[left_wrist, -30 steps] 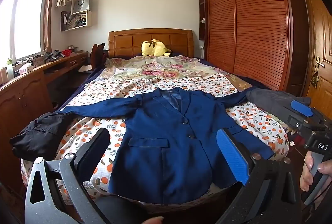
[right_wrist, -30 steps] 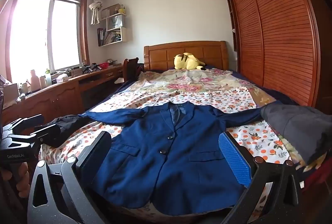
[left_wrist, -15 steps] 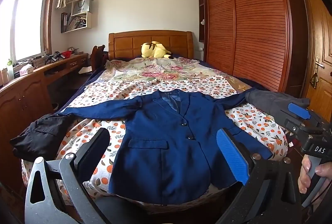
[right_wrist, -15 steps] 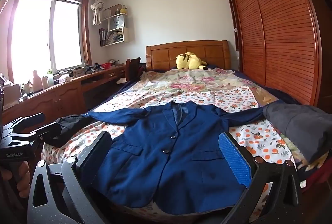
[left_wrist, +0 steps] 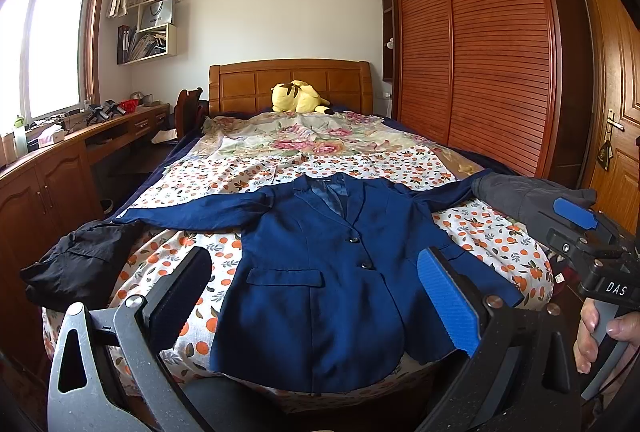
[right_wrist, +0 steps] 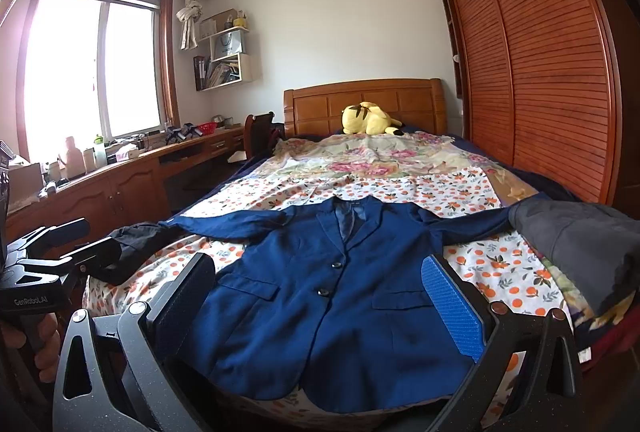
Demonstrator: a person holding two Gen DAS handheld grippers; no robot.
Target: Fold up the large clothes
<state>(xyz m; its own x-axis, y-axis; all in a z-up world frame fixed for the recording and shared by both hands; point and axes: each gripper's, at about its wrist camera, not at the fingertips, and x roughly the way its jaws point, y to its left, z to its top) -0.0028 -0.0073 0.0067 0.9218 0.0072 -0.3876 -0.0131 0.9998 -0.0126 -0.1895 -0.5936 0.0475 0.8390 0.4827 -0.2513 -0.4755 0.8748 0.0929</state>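
Across the foot of the bed (left_wrist: 256, 168), in the left wrist view, a navy blazer (left_wrist: 320, 296) is laid face up, buttoned, collar toward the headboard, sleeves spread out to either side. Flat placement is judged to be preparation for folding; no fold is made yet. The hem hangs slightly over the mattress edge. The left gripper (left_wrist: 316, 296) is held above the hem, fingers spread wide, nothing between them. A black garment (left_wrist: 76, 264) lies at the end of one sleeve, a grey garment (left_wrist: 528, 196) over the end of the other. The right gripper (left_wrist: 576, 232) is seen at the frame edge, gripped by a hand (left_wrist: 600, 332); its opening cannot be told from here.

From the right wrist view, the blazer (right_wrist: 320, 296) is framed between widely parted, empty fingers of the right gripper (right_wrist: 320, 304), held clear of the cloth. The left gripper (right_wrist: 56, 252) is held alongside, level with it. Both tools are judged to be poised near the hem for a symmetrical first grasp.
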